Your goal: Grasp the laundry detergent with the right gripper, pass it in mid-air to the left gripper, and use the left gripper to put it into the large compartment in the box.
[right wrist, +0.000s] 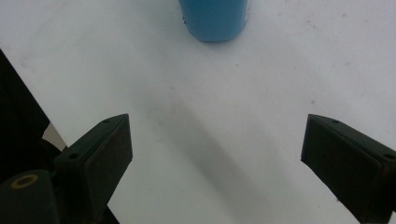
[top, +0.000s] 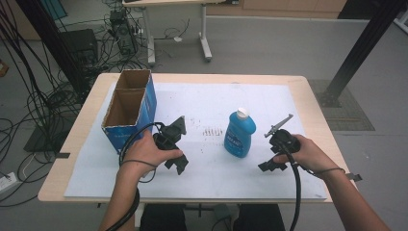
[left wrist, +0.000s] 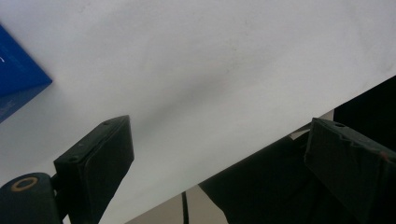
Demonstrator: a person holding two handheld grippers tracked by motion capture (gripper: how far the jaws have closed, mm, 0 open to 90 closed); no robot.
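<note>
Glossy blue plastic bottle (top: 239,134) with white cap; matt brown-lined blue cardboard box (top: 131,108); smooth white paper sheet (top: 211,178) over a pale wooden tabletop (top: 77,139); matt black gripper pads (right wrist: 109,156).

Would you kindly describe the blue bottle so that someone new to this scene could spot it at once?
Start at the white sheet covering the wooden table. The blue bottle stands upright near its middle, between the left gripper and the right gripper. Unlike the blue cardboard box at the left edge, it is rounded plastic with a white cap.
</note>
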